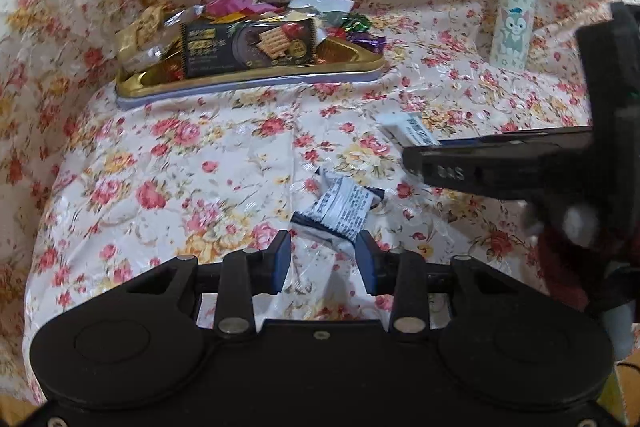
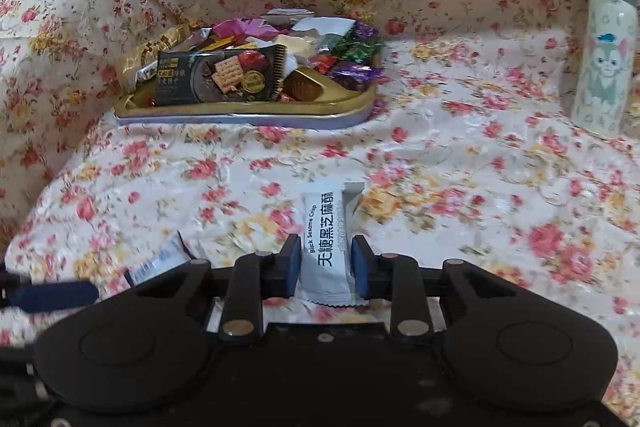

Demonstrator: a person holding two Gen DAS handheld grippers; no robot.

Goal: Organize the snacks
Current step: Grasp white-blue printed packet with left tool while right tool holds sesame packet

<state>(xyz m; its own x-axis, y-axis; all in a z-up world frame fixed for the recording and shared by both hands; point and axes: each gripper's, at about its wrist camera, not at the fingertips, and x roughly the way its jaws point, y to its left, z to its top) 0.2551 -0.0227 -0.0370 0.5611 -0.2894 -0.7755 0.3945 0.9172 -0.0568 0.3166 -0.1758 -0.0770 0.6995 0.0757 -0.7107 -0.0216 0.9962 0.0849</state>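
Your right gripper (image 2: 325, 263) sits low at the bottom centre of its own view, blue pads pinched on the sides of a white foil sachet printed "Black Sesame Crisp" (image 2: 326, 247). The sachet's long axis runs straight up the frame, in line with the fingers, and its serrated near end sticks out behind the pads toward the camera. Your left gripper (image 1: 322, 259) hangs half spread over the cloth with nothing between its pads; a second white sachet with black small print (image 1: 340, 207) lies just beyond its fingertips, a little right of centre, tilted toward the upper right. That one is the left hand's nearer pick.

In the left view your right gripper's dark body crosses from the right edge at mid-height, near the second sachet, so the two tools are close; lift the right one clear before the left goes forward.

Farther up, in the upper left of centre, the shallow gold metal tray (image 2: 344, 109) holds heaped wrapped sweets and a black cracker packet (image 2: 218, 77) propped along its near rim. Its right half looks the emptier landing spot. Open floral cloth (image 2: 460, 163) lies between you and it. The pale cartoon-printed flask (image 2: 604, 67) stands well off at the right edge, out of the path.
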